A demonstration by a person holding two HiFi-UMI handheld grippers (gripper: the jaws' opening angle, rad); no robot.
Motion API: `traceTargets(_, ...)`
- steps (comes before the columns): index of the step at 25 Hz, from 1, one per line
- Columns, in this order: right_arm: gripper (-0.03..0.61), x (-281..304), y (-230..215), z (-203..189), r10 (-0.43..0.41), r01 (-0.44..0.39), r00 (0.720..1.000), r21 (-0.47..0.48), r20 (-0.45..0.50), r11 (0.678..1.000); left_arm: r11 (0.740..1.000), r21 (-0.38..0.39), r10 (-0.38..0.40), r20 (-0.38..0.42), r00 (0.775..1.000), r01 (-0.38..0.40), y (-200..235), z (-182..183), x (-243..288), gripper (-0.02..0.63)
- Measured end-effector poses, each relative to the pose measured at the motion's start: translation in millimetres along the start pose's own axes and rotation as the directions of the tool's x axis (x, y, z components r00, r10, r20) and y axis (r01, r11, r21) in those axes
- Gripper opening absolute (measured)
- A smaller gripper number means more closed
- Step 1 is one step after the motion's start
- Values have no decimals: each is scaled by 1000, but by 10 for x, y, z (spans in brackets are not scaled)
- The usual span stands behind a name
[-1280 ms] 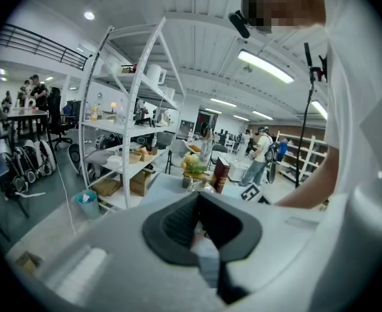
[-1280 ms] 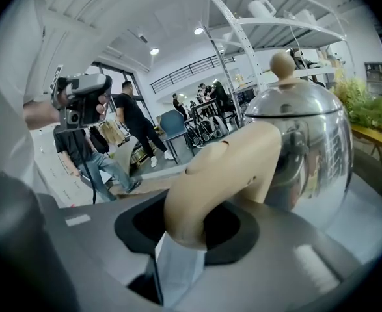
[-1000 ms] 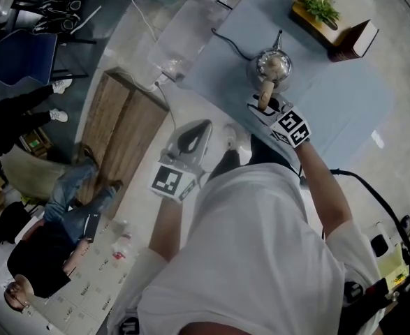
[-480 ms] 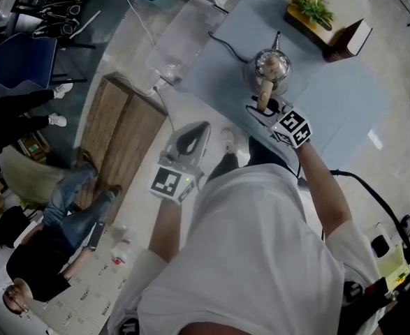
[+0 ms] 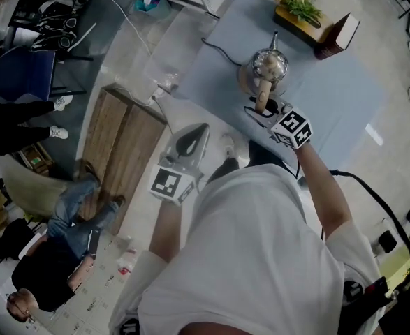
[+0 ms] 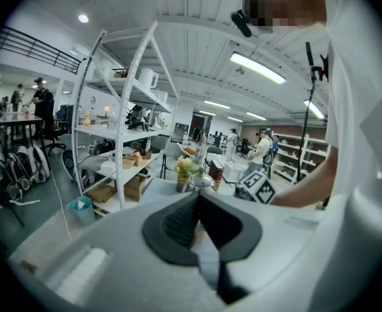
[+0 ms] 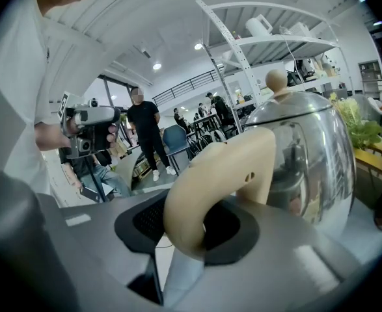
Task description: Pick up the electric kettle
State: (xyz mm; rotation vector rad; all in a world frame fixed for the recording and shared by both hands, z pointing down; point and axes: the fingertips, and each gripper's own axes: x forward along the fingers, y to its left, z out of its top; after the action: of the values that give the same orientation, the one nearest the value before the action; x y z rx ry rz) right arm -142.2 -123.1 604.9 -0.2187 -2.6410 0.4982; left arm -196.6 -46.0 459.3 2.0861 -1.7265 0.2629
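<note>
Clamping the handle [image 5: 263,93] of the lidded electric kettle [image 5: 267,67], right gripper [image 5: 264,107]; left gripper [image 5: 193,138] seemingly pinched shut.

Right arm extended forward; right tool [image 5: 264,105] clamped on kettle [image 5: 266,68] handle. Left arm bent; left tool [image 5: 193,137] near torso, jaws together, empty.

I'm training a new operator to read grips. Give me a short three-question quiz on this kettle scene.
1. True or false: the right gripper is shut on the cream curved handle of the shiny steel electric kettle.
2. The left gripper holds: A nothing, B a cup, C a cord?
3. Fill in: the tabletop is pale ___.
Key: 1 true; 2 A; 3 blue.
</note>
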Motion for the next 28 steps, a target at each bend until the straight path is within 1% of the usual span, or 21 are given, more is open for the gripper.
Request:
traceTargets(6,133,-96,33,33,-23,23,1000,9,14,1000,999,17,-34,4,999,33,-37,31,15,3)
traceTargets(15,133,-402,-37,-26,-96,95,994,41,42,995,993,47,-109,-13,994,110,-189,30,163,3)
traceTargets(22,135,-699,-72,-106,-166,161,984,76,66,984,981,76,-177,-23,984,178,-374,79,296,3)
traceTargets(28,135,-970,-97,-160,-227,218,970,111,83,970,967,94,-235,-39,971,238,-546,127,400,3)
